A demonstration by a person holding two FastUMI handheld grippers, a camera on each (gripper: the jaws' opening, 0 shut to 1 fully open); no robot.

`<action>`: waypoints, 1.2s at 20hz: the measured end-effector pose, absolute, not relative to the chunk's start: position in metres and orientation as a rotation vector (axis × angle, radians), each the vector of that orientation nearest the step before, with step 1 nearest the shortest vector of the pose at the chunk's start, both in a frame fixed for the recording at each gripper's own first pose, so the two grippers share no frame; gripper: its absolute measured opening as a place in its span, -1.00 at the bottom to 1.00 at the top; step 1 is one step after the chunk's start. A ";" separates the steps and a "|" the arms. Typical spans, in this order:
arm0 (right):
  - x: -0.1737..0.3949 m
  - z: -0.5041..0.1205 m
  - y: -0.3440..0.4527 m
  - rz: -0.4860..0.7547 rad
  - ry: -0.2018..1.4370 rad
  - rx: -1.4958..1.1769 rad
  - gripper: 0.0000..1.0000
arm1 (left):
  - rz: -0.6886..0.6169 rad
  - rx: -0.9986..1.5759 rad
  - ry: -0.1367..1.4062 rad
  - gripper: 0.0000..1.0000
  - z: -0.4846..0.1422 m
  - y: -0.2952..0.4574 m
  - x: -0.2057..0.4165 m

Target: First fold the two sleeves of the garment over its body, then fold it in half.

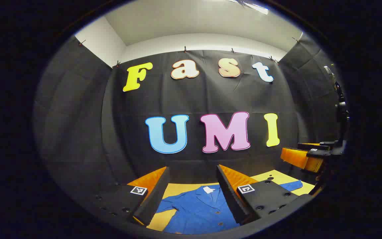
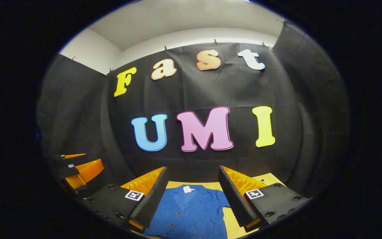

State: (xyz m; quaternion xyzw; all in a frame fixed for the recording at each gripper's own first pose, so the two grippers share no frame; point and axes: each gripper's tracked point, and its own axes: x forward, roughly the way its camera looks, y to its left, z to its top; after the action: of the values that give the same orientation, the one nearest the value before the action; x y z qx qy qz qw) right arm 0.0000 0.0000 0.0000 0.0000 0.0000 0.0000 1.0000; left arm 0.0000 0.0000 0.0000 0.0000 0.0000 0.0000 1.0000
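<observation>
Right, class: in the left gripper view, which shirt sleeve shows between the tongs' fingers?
The sleeve on the picture's left; the other sleeve pokes out beyond the right-hand finger.

We see the shirt [image 1: 199, 209] lying flat on the table [image 1: 174, 191], its collar toward the back wall and its front facing up. In the left gripper view, the left gripper [image 1: 191, 196] hangs above the shirt with its fingers apart, the collar between them, one sleeve [image 1: 292, 186] stretching off to the right. The right gripper [image 1: 305, 156] hangs farther right, above the table's edge. In the right gripper view, the left gripper sits off to the left.
</observation>
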 end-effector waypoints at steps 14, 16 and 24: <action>-0.035 0.019 0.111 -0.122 -0.078 -0.137 0.92 | -0.077 -0.017 -0.175 0.58 0.023 0.078 -0.027; -0.037 0.019 0.107 -0.139 -0.075 -0.136 0.92 | -0.100 -0.017 -0.170 0.63 0.021 0.074 -0.026; -0.024 0.017 0.078 -0.162 -0.065 -0.135 0.92 | -0.104 0.001 -0.137 0.63 0.012 0.065 -0.007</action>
State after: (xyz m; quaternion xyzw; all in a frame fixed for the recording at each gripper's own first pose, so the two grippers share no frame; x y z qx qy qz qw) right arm -0.0242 0.0784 0.0170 -0.0676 -0.0323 -0.0810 0.9939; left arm -0.0071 0.0651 0.0122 0.0003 -0.0685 -0.0517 0.9963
